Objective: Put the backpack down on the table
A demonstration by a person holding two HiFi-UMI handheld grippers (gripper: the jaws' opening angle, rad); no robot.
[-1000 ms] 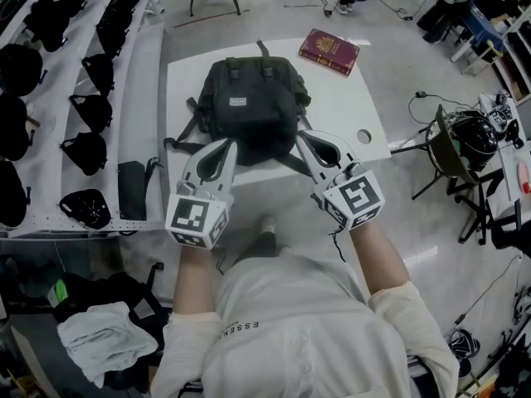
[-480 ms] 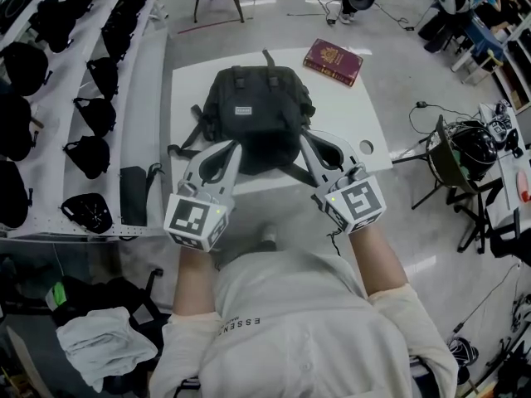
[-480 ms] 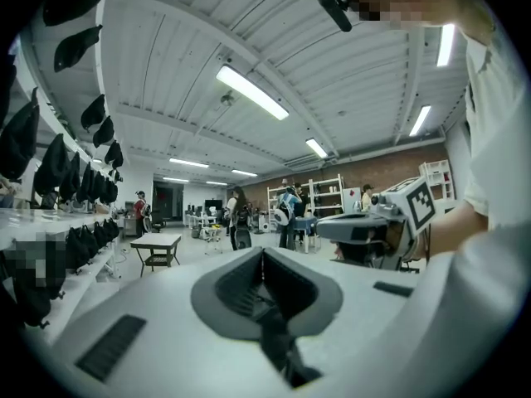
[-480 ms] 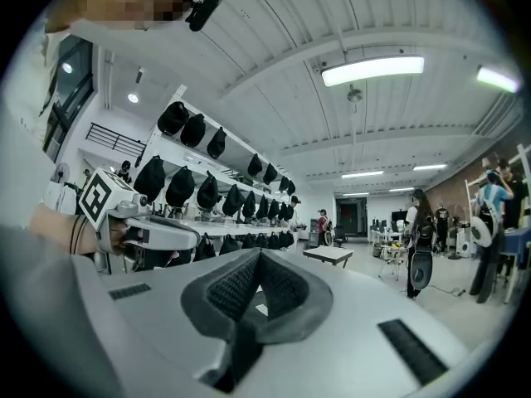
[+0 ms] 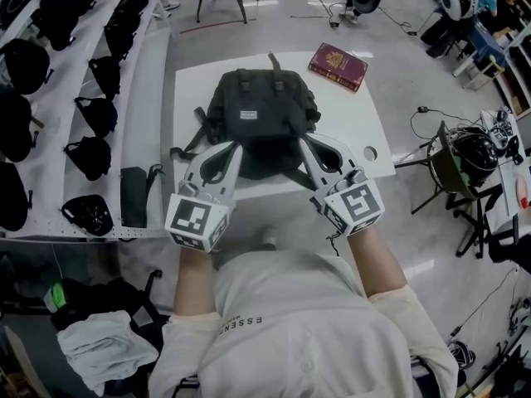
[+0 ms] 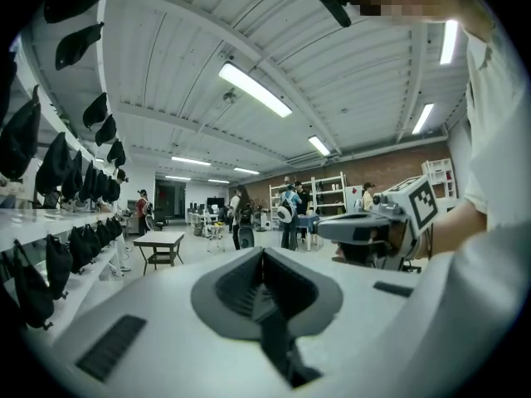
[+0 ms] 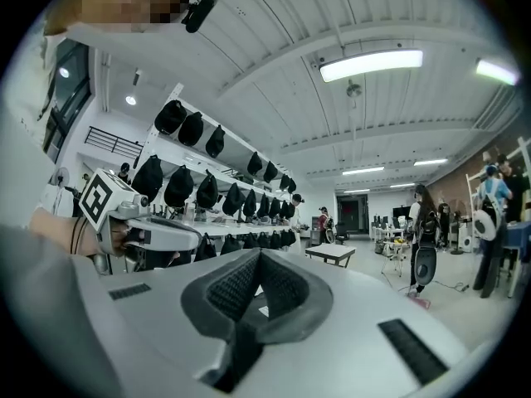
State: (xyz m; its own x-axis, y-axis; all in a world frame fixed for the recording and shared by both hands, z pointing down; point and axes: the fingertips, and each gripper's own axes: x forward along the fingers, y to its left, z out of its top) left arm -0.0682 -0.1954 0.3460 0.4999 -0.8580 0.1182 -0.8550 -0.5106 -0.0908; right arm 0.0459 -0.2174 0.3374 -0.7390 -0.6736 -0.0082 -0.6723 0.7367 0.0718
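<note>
Backpack (image 5: 259,118) clamped: left tongs (image 5: 235,146) (right tongs (image 5: 301,140))

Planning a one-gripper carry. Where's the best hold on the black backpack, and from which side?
The top carry handle: it loops clear of the backpack at its far end, away from the person, so jaws could probably close across the webbing, coming down from above on that far side.

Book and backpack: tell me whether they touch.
Apart. Head view shows bare table between the backpack and the book.
</note>
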